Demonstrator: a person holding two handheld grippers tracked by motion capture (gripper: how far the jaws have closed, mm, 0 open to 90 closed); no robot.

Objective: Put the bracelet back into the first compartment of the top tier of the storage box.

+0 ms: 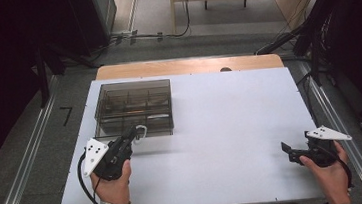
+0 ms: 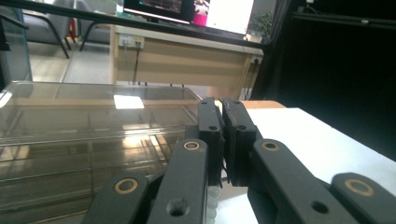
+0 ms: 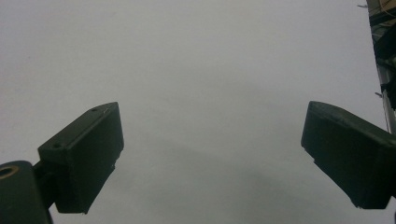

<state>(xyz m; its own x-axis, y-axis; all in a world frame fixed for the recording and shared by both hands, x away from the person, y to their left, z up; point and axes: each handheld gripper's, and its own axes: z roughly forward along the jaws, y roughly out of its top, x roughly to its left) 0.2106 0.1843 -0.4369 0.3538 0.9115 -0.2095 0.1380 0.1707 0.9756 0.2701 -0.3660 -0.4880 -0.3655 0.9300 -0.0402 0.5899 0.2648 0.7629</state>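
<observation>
Fingers of the left gripper (image 1: 133, 135) are pressed together on a thin white loop (image 1: 141, 131), possibly a cable or cord; its identity is unclear. It is held at the near edge of the smoked-plastic compartment box (image 1: 134, 106), far left on the table (image 1: 231, 127). The right gripper (image 3: 210, 154) stands wide and empty at near right. Placement into a compartment appears to remain.
</observation>
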